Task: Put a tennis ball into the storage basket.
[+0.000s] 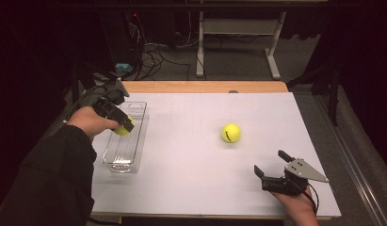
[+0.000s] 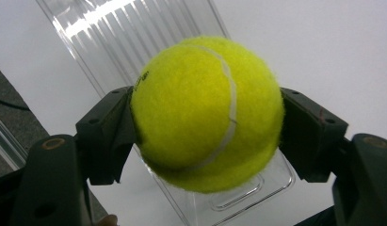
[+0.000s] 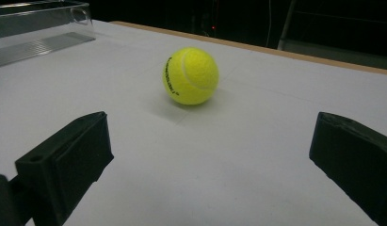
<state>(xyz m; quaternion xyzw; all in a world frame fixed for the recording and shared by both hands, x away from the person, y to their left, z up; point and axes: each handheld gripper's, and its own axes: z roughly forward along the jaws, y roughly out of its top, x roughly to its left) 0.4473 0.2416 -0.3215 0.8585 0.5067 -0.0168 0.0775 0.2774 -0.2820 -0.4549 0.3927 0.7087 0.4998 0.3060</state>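
Left tool (image 1: pixel 121 123) clamps your first ball (image 2: pixel 207 113) over the clear tray (image 1: pixel 134 141), unreleased; right tool (image 1: pixel 270 165) gapes wide, empty, second ball (image 1: pixel 231 133) waiting on the counter (image 1: pixel 191 165).

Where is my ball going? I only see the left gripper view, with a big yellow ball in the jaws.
Observer: The held ball hangs over a clear tray at the table's left side.
Operator: Are there more balls?
Observer: Yes, a second ball sits on the white table, outside the tray.
Operator: What's the other gripper doing?
Observer: The right gripper is open and points at that second ball, not touching it.
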